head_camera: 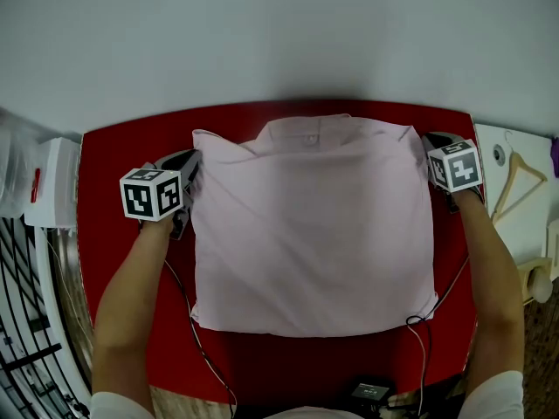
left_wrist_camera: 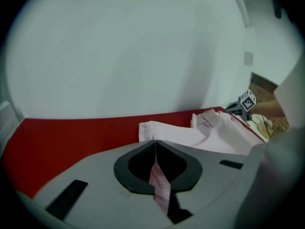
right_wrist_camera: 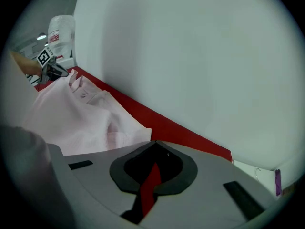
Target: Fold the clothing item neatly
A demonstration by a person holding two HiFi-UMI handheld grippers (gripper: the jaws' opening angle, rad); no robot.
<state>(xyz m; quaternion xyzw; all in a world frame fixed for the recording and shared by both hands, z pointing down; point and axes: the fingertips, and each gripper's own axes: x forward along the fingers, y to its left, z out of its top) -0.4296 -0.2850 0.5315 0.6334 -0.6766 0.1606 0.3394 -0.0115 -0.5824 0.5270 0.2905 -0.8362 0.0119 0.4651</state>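
Note:
A pale pink shirt (head_camera: 314, 225) lies folded into a rough square on the red table (head_camera: 122, 164), collar at the far side. My left gripper (head_camera: 194, 162) sits at the shirt's far left corner. In the left gripper view its jaws (left_wrist_camera: 155, 142) are closed and a strip of pink shirt fabric (left_wrist_camera: 159, 185) shows pinched between them. My right gripper (head_camera: 430, 142) rests at the shirt's far right corner. In the right gripper view it (right_wrist_camera: 155, 143) is shut, only red table (right_wrist_camera: 181, 130) shows through the slot, and the shirt (right_wrist_camera: 81, 118) lies just to its left.
A wooden hanger (head_camera: 515, 177) lies on a white surface to the right of the table. A white box (head_camera: 52, 182) stands at the left. Cables (head_camera: 419, 330) trail over the near table edge. A plain wall closes off the far side.

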